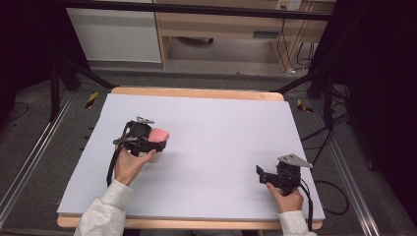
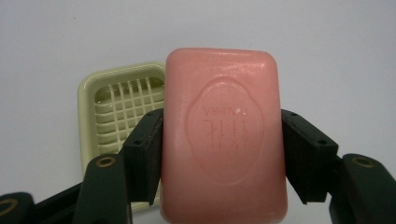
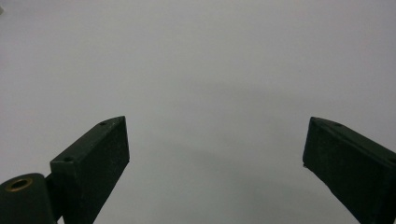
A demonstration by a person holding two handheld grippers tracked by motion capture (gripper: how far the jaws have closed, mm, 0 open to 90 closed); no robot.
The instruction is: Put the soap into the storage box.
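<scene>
Pink soap [image 2: 223, 135] clenched in left gripper [image 1: 147, 140] jaws, frame centre, above soap dish [image 2: 120, 109] (judged: placement pending). Right gripper [image 1: 275, 178] jaws released, idle lower right on desk [image 1: 221, 128].

1. Soap bar [image 2: 223, 135]: pink, waxy, smooth with a slight sheen, embossed stamp on its face.
2. Soap dish [image 2: 122, 112]: pale yellow glossy plastic, gridded insert.
3. Left gripper [image 2: 222, 158] pads: matt black.
4. Table [image 1: 221, 142]: matt pale sheet on a wood board.
</scene>
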